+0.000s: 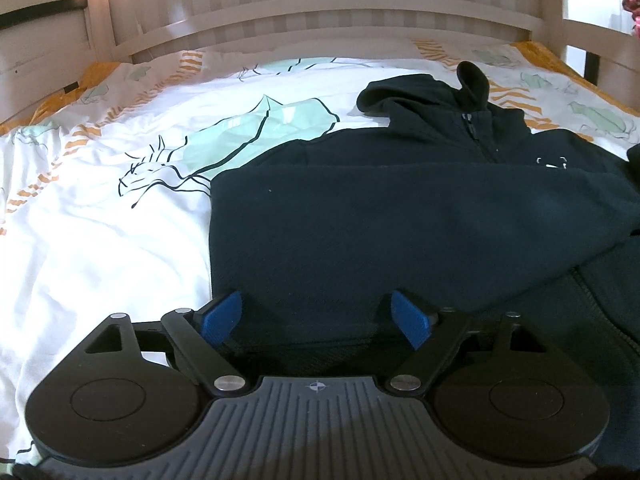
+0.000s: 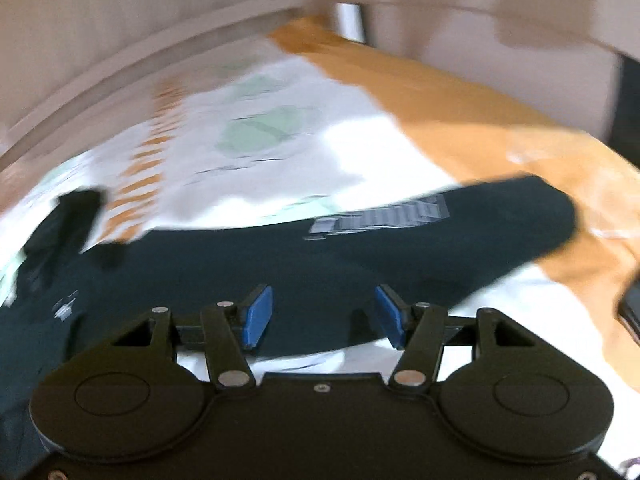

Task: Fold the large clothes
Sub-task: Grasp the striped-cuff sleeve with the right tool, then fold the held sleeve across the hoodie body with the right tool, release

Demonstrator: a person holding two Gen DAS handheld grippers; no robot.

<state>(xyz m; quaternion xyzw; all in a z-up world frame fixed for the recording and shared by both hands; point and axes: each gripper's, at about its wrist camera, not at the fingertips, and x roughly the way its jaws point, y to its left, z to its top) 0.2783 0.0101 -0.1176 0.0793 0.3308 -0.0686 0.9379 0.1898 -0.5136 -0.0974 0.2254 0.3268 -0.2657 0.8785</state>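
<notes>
A dark navy zip hoodie (image 1: 400,220) lies on the bed, its hood (image 1: 420,92) toward the headboard and one sleeve folded across the chest. My left gripper (image 1: 316,320) is open and empty, low over the hoodie's near left edge. In the blurred right wrist view the other sleeve (image 2: 440,232), with a grey printed logo, stretches out to the right over the bedding. My right gripper (image 2: 322,316) is open and empty just above that sleeve's near edge.
The white duvet (image 1: 100,208) with green and orange prints covers the bed. A slatted wooden headboard (image 1: 320,8) stands behind it. An orange sheet (image 2: 460,112) runs along the right side. A dark flat object (image 2: 632,304) lies at the right edge.
</notes>
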